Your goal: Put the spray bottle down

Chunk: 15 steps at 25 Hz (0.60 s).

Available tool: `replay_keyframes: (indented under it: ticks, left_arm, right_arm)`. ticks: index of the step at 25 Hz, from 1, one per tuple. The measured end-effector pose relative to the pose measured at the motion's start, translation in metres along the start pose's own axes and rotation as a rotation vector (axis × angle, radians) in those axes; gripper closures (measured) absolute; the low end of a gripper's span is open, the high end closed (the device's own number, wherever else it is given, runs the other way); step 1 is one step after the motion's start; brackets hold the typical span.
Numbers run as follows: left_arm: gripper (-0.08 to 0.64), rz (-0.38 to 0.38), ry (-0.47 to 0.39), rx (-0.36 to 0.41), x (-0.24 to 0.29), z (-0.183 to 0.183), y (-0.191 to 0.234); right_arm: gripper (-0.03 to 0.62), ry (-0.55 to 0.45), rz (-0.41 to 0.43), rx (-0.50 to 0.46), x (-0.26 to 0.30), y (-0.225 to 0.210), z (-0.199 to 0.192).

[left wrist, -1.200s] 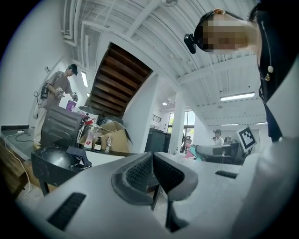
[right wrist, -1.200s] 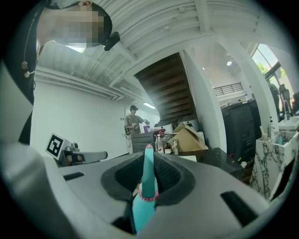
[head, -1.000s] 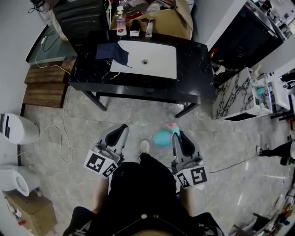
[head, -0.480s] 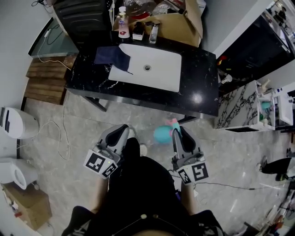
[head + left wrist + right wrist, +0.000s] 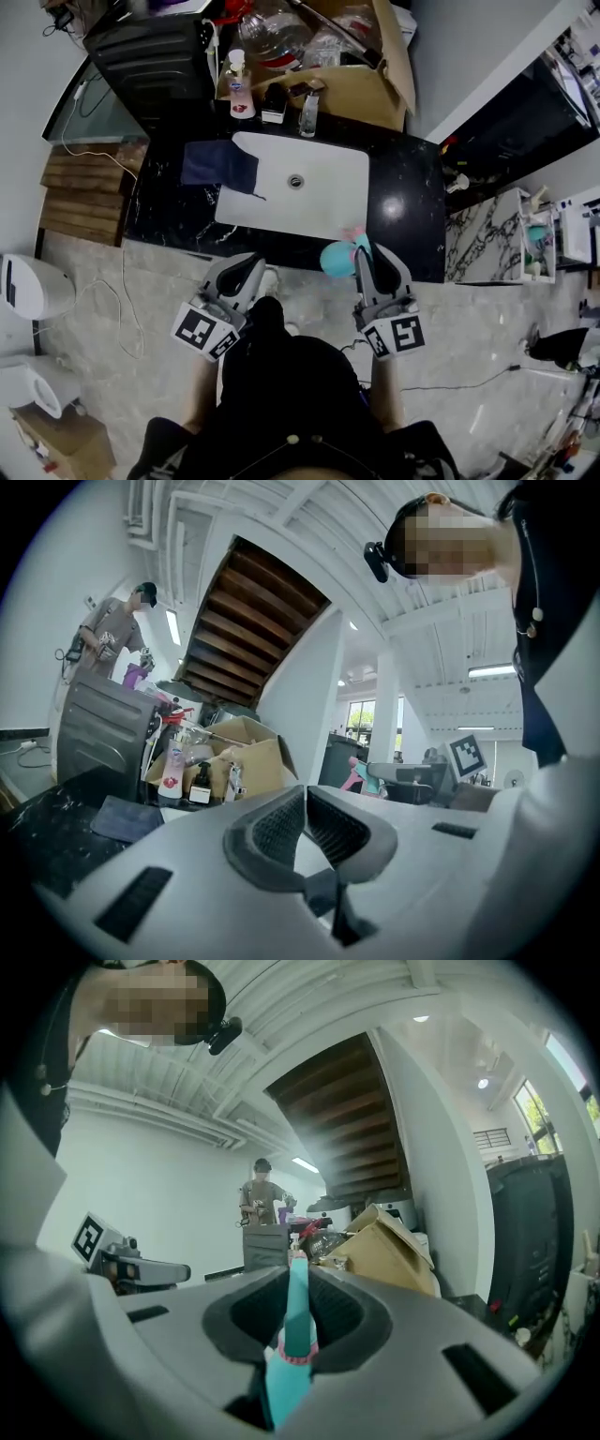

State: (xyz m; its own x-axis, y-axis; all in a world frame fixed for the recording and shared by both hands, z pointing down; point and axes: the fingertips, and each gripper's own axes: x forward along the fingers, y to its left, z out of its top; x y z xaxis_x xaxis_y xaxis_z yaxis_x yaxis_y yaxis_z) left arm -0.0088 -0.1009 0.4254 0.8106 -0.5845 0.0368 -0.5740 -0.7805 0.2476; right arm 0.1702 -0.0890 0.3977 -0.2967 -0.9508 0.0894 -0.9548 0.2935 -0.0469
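Note:
A teal spray bottle [image 5: 336,257] with a pink trigger is held level in my right gripper [image 5: 362,253], whose jaws are shut on its neck. In the right gripper view the bottle [image 5: 294,1340] runs up between the pads of the right gripper [image 5: 298,1283]. The bottle hangs over the front edge of the black counter [image 5: 405,208], right of the white sink [image 5: 319,183]. My left gripper [image 5: 247,265] is shut with nothing in it, at the counter's front edge. The left gripper view shows the left gripper [image 5: 305,797] with pads together and the bottle [image 5: 360,773] off to its right.
A dark blue cloth [image 5: 220,165] lies over the sink's left side. A soap bottle [image 5: 240,87], small bottles and a faucet [image 5: 308,112] stand behind the sink, with an open cardboard box [image 5: 370,80] beyond. A white bin [image 5: 33,286] and a floor cable lie left. A person [image 5: 111,635] stands behind.
Both grippers have moved forward from over the floor to the counter's front edge. The bottle stays in the right gripper; the left stays shut.

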Motion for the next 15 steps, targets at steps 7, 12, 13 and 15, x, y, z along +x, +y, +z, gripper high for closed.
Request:
replay_keyframes:
  ticks: [7, 12, 13, 15]
  left_arm:
    - [0.546, -0.020, 0.015, -0.022, 0.045, 0.014, 0.066]
    - [0.546, -0.003, 0.032, -0.030, 0.062, 0.020, 0.099]
    - [0.546, 0.009, 0.032, -0.035, 0.064, 0.020, 0.105]
    - [0.546, 0.042, 0.036, -0.043, 0.067, 0.020, 0.117]
  right_arm:
    - [0.525, 0.018, -0.045, -0.032, 0.096, -0.051, 0.000]
    - [0.525, 0.014, -0.047, -0.074, 0.152, -0.083, -0.002]
    - [0.525, 0.010, -0.049, -0.087, 0.165, -0.091, -0.004]
    - [0.525, 0.008, -0.047, -0.100, 0.189, -0.107, -0.007]
